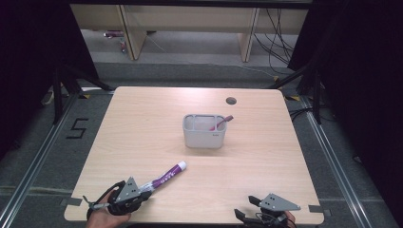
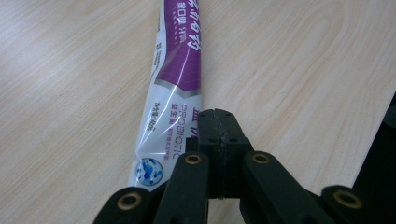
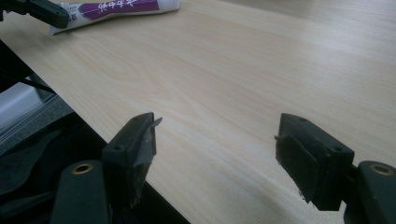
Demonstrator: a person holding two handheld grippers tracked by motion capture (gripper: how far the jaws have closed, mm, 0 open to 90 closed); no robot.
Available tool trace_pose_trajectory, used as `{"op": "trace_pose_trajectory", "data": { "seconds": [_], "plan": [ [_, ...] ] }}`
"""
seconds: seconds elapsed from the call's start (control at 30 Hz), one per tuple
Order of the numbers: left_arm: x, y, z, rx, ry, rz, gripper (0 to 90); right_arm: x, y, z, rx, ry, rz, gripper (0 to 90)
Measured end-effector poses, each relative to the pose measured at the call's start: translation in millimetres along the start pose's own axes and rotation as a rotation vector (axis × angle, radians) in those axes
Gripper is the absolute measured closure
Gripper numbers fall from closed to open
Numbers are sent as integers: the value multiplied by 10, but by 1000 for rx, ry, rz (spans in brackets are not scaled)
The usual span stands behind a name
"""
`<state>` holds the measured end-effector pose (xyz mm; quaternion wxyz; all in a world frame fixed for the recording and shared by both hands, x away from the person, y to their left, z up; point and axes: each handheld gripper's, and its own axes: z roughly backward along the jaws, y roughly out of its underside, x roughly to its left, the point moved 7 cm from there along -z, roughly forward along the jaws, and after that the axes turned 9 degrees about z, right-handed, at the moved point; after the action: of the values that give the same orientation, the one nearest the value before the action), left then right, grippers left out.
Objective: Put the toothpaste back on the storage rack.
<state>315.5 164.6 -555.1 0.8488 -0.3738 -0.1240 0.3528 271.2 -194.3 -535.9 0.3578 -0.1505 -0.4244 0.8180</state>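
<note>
Left gripper view: left tool [image 2: 219, 122] clamped on toothpaste tube [image 2: 175, 74] | right tool [image 3: 217, 140] apart over table [image 3: 243, 65]

Glossy, smooth plastic toothpaste tube [image 2: 175, 88] printed purple and white, its crimped end pinched between matt black plastic fingers [image 2: 219, 140] of the left gripper [image 2: 218, 122], with brass-coloured metal pivots behind them. Beneath the fingers, pale wood-grain table [image 2: 299, 70], smooth and satin. Ahead, a matt grey plastic caddy [image 1: 204, 135].

One tube [image 1: 169, 174], one organizer [image 1: 205, 131], two tools
</note>
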Motion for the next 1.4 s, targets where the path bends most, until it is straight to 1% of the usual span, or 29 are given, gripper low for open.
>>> {"op": "trace_pose_trajectory", "data": {
  "seconds": [0.1, 0.13, 0.17, 0.2, 0.3, 0.33, 0.47, 0.5, 0.53, 0.57, 0.6, 0.7, 0.8, 0.87, 0.9, 0.93, 0.97, 1.0, 1.07, 1.1, 1.13, 1.17, 1.2, 1.23, 1.27, 1.3, 1.33, 1.37, 1.4],
  "plan": [
    [1, -5, -2, -7, 9, 11, 894, -2, -2, -1, -1, 1, 3, 294],
    [30, 0, 0, 3, -3, -8, 894, -2, -2, -2, -1, 1, 2, 295],
    [26, -3, -3, -4, -2, 4, 894, -1, -1, -1, 0, 0, 1, 294],
    [47, 0, 2, 4, -13, -4, 894, 0, -2, -1, -1, 0, 0, 294],
    [92, -2, -11, 0, -10, 12, 894, 0, 0, -1, 1, -2, 0, 295],
    [123, -6, -10, 0, -25, 8, 894, 0, 1, 0, 1, -1, -2, 295],
    [221, -22, -21, 1, -36, 20, 894, -4, 3, 5, 7, -2, -2, 295],
    [231, -30, -26, -8, -42, 36, 894, -2, 7, 6, 11, -2, -8, 295],
    [272, -27, -23, 10, -51, 15, 894, -20, 3, 2, 2, 3, 11, 295],
    [281, -34, -41, 0, -56, 36, 894, -2, 5, 6, 8, -3, -8, 295],
    [288, -40, -49, -4, -53, 41, 894, -3, 2, 6, 8, -2, -3, 295],
    [350, -49, -58, 11, -63, 29, 894, -9, -1, -4, -1, 2, 7, 295],
    [405, -66, -73, 10, -72, 39, 894, -15, -6, -4, -6, 6, 14, 295],
    [444, -84, -91, 5, -79, 45, 893, -16, -2, -5, -4, 6, 10, 295],
    [459, -85, -92, 14, -81, 48, 894, -13, 0, -3, -3, 5, 5, 295],
    [483, -97, -106, 4, -86, 55, 894, 0, 6, 5, 11, -4, -8, 295],
    [517, -96, -103, 21, -92, 39, 893, -5, 5, 9, 14, 0, -3, 295],
    [523, -106, -121, 10, -91, 56, 894, -9, 3, 6, 12, 0, 3, 295],
    [557, -118, -137, 12, -97, 57, 893, -13, 3, 0, 2, 2, 6, 295],
    [556, -126, -149, 5, -93, 69, 893, -8, 3, 2, 5, -1, 1, 295],
    [587, -129, -151, 19, -103, 55, 893, -10, 2, 2, 5, -1, 2, 295],
    [581, -141, -164, 8, -96, 75, 893, -17, -2, 1, 2, 4, 10, 295],
    [600, -154, -178, 6, -98, 78, 893, -25, -2, -1, 1, 5, 17, 295],
    [623, -154, -176, 18, -103, 66, 893, -32, 0, -7, -2, 1, 30, 295],
    [634, -170, -196, 2, -107, 78, 893, -26, 2, -7, -1, -2, 24, 295],
    [653, -175, -203, 11, -110, 81, 893, -32, -2, -2, -2, 5, 25, 295],
    [673, -181, -215, 7, -118, 76, 893, -15, 0, 2, 3, 1, 6, 295],
    [678, -190, -226, 4, -117, 86, 893, -20, 0, 2, 1, 4, 11, 295],
    [684, -197, -235, 2, -118, 96, 893, -2, 7, 6, 12, -5, -9, 295]
  ]
}}
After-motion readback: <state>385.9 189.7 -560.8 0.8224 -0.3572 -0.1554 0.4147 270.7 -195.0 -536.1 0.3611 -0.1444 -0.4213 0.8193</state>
